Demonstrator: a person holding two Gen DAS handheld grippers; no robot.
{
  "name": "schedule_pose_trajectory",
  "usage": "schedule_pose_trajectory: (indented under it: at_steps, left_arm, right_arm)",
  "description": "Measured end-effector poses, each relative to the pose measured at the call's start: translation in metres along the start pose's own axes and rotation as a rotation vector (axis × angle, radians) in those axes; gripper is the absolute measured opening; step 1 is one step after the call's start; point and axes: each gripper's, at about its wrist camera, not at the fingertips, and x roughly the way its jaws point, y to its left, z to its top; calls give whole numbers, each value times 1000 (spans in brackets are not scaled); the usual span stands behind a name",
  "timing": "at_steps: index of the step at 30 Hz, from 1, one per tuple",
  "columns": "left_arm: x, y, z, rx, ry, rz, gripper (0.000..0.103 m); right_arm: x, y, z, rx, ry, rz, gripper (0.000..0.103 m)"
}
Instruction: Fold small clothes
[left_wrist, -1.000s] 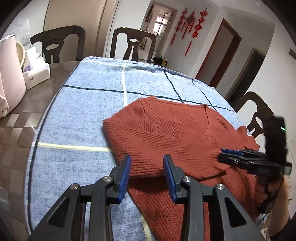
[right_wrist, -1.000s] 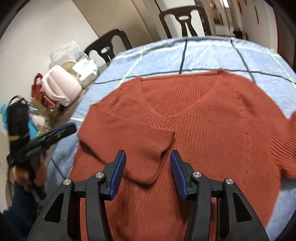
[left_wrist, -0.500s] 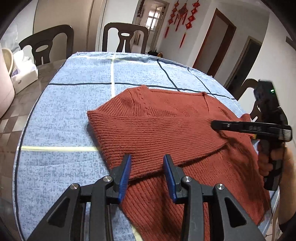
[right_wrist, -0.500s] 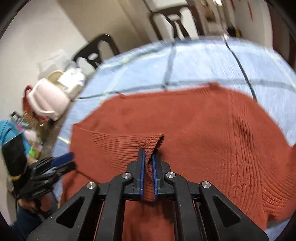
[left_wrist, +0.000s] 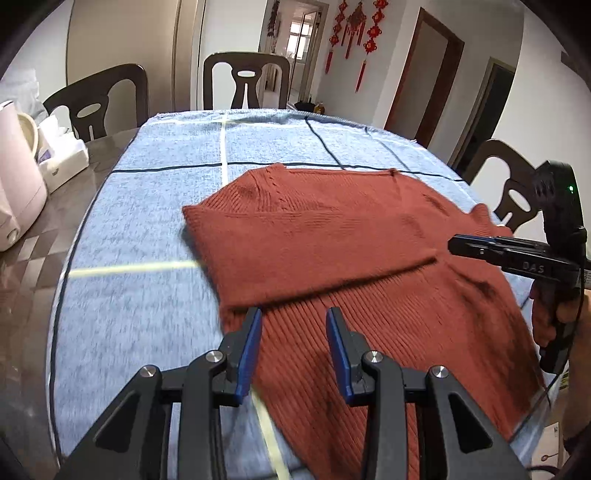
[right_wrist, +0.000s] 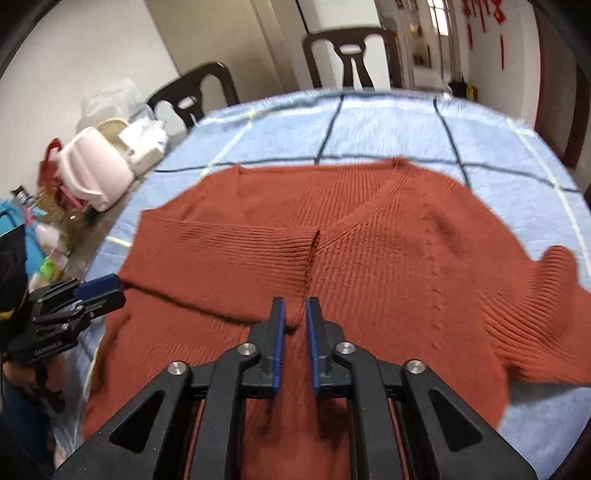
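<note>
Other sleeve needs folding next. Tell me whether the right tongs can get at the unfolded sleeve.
Probably yes. The unfolded sleeve lies flat on the blue cloth with nothing over it; the right tongs, jaws opening and empty, hover just beside it above the sweater.

White walls (left_wrist: 491, 33) all round. Dark wooden chairs (left_wrist: 245, 83) drawn up to a glossy brown surface (left_wrist: 29, 258) under a blue checked cloth (left_wrist: 166, 206). Red knotted ornaments (left_wrist: 356, 22) hung beside a dark-framed door (left_wrist: 424, 85). Daylight from a far window (left_wrist: 299, 35) through an open doorway.
</note>
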Motion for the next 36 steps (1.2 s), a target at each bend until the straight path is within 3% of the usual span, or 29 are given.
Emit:
schedule_pose_trajectory:
  at_steps: [5, 11, 20, 23, 29, 36]
  left_arm:
    - [-27, -1, -22, -36, -34, 5, 44]
    - [-35, -1, -27, -81, -47, 46, 45]
    - [-15, -29, -7, -15, -47, 37, 52]
    - [-3, -41, -9, 20, -29, 37, 52]
    - [16, -50, -18, 36, 18, 23, 52]
    - [19, -50, -25, 35, 11, 20, 54]
  right_arm:
    - [-37, -16, -29, 37, -40, -6, 38]
    - [-61, -68, -55, 198, -63, -73, 47]
    - [-86, -164, -72, 538, -145, -154, 48]
    - [-92, -188, -76, 633, -183, -110, 48]
    - [-96, -209, -69, 733, -188, -261, 48]
    - [-103, -233, -75, 816, -270, -290, 48]
